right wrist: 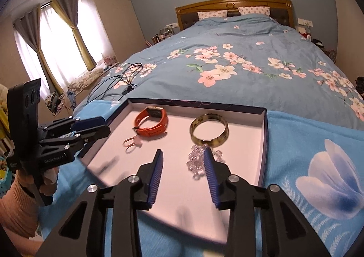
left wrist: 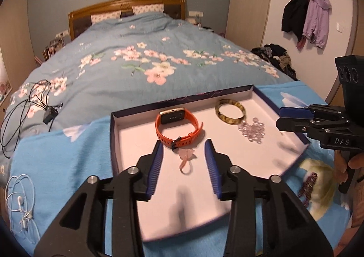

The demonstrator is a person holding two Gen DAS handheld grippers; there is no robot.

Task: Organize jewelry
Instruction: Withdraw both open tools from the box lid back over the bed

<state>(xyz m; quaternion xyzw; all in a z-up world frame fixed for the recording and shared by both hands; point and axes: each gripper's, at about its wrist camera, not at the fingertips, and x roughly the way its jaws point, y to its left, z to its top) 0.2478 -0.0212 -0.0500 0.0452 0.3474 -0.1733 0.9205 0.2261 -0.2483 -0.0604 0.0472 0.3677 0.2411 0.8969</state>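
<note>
- A shallow box lid (left wrist: 116, 141) lies on a blue blanket (left wrist: 68, 154) at the foot of the bed (left wrist: 136, 52), serving as a tray so the jewelry stays together.
- An orange watch (left wrist: 177, 128) sits toward the tray's far left edge, strap buckled into a loop, so it stands up on its side.
- A small pink ring (left wrist: 186, 158) lies just in front of the watch, close to its buckle; I cannot tell if they touch.
- A brown bangle (left wrist: 230, 111) rests near the far right corner, and a clear bead bracelet (left wrist: 251, 130) is heaped against its near side.
- A dark bead string (left wrist: 307, 185) lies on the blanket outside the tray's right edge, probably awaiting sorting.
- The left gripper (left wrist: 184, 159) is partly spread, empty, framing the ring without touching it.
- The right gripper (right wrist: 183, 163) is likewise partly spread and holds nothing; its right finger hides part of the bead bracelet, and contact cannot be told.
</note>
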